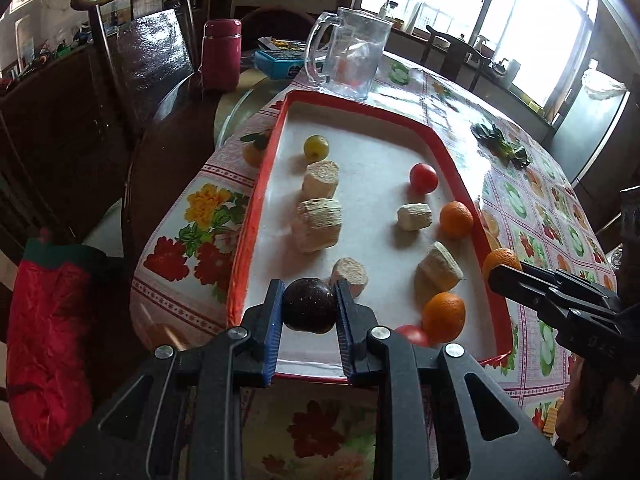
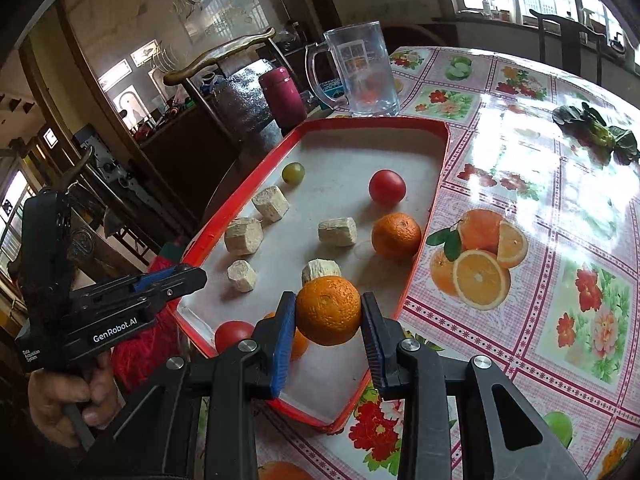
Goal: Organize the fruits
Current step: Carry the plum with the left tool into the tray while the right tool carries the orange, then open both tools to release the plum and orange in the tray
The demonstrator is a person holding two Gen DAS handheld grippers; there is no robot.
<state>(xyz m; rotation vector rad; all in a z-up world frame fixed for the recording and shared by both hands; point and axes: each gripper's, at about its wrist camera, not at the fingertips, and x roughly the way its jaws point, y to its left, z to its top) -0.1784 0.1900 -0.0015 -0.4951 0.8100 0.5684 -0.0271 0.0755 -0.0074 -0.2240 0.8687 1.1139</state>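
Observation:
A red-rimmed tray (image 1: pixel 452 152) (image 2: pixel 440 168) lies on the flowered table. My left gripper (image 1: pixel 309 306) is shut on a dark purple fruit (image 1: pixel 309 305), held over the tray's near end. My right gripper (image 2: pixel 328 312) is shut on an orange (image 2: pixel 328 310), held above the tray's near right side; it also shows at the right of the left wrist view (image 1: pixel 500 262). In the tray lie two oranges (image 1: pixel 456 218) (image 1: pixel 445 316), two red tomatoes (image 1: pixel 423 177) (image 1: pixel 414 334), a yellow-green fruit (image 1: pixel 316 147) and several pale cut chunks (image 1: pixel 320 224).
A clear glass mug (image 1: pixel 348 56) stands beyond the tray's far end. A maroon flask (image 1: pixel 221 54) and a blue box (image 1: pixel 276 62) sit behind it. Leafy greens (image 1: pixel 500 144) lie on the table at right. A wooden chair (image 1: pixel 132 52) stands at left.

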